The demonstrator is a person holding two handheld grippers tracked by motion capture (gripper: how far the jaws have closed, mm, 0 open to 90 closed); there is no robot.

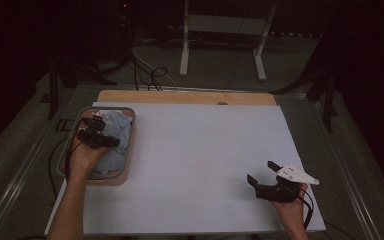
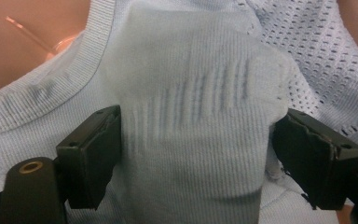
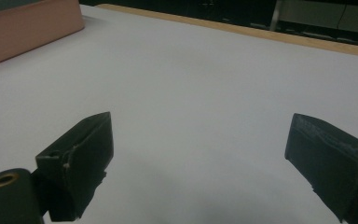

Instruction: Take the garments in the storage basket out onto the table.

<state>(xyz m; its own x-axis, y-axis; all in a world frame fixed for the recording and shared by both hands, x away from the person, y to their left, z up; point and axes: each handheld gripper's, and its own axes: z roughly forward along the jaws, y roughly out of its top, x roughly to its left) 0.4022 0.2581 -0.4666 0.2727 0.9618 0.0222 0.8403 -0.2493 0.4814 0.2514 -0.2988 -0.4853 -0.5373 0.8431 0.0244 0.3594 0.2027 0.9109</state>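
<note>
Gripping looks close but not done: in the left gripper view a raised fold of pale blue ribbed knit garment (image 2: 191, 126) stands between the two black jaws of our left gripper (image 2: 196, 154). Both pads sit right at the sides of the fold, and we cannot tell whether they press it yet; we judge them still open around it.

The garment lies bunched in a shallow tray (image 1: 130, 150) with a pinkish rim, at the far left of the white table (image 1: 205, 150). A ribbed band (image 2: 51, 93) curves across the cloth on the left, and a second, open-mesh cloth (image 2: 317, 60) lies just beside the fold on the right. From the high view our left gripper (image 1: 96, 131) points down into the tray.

Our right gripper (image 1: 266, 175) is well apart, at the near right of the table, jaws wide with nothing between them, facing bare tabletop in the right gripper view (image 3: 196, 154).

What could go wrong, as we judge it:
- The fold is soft and thick, so the pads may pinch only its outer layer and it could slip free on lifting.
- The mesh cloth lies against the right jaw and might get caught along with the fold.
- A lift might drag the light tray if the cloth snags its rim.
</note>
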